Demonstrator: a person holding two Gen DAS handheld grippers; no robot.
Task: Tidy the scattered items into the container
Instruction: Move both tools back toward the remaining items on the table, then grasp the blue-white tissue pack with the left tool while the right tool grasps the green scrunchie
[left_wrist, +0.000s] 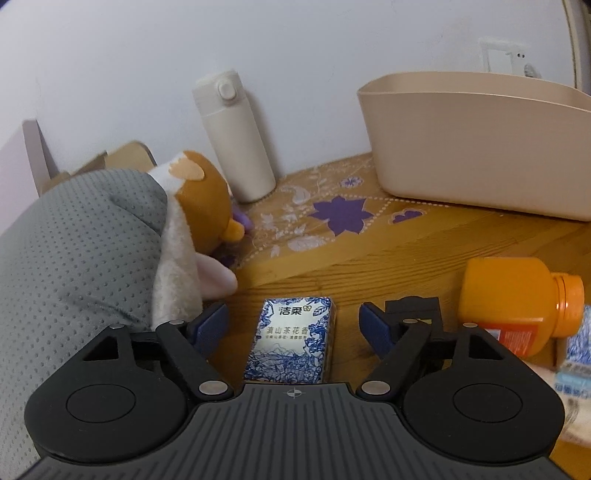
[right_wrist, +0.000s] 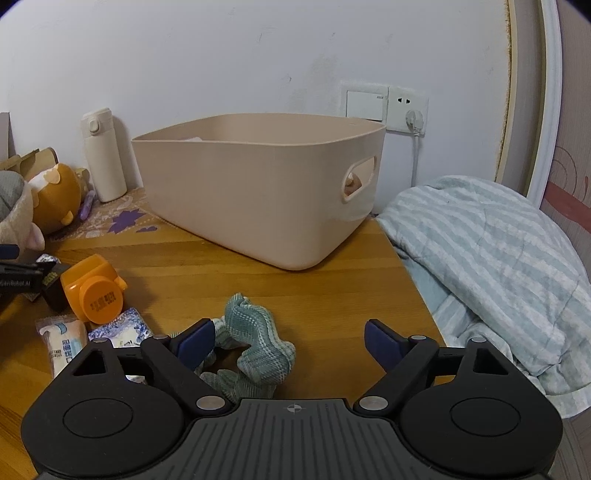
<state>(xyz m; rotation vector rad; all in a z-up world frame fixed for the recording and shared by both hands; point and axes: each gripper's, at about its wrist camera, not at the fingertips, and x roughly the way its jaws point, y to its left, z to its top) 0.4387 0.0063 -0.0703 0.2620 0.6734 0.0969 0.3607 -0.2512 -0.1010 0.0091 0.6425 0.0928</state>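
Note:
My left gripper (left_wrist: 293, 326) is open, its fingers on either side of a blue-and-white tissue pack (left_wrist: 291, 341) lying on the wooden table. An orange bottle (left_wrist: 517, 302) lies on its side to the right of it. My right gripper (right_wrist: 290, 345) is open over a teal scrunchie (right_wrist: 255, 341), which sits near its left finger. The beige plastic container (right_wrist: 258, 192) stands at the back against the wall; it also shows in the left wrist view (left_wrist: 476, 147). The orange bottle (right_wrist: 94, 291) and small wrapped packs (right_wrist: 64, 341) lie to the left in the right wrist view.
A plush toy (left_wrist: 195, 206) and a grey cushion (left_wrist: 74, 266) are at the left. A white flask (left_wrist: 236, 136) stands by the wall. A striped blanket (right_wrist: 495, 266) lies past the table's right edge. A wall socket (right_wrist: 406, 107) with a plug is behind the container.

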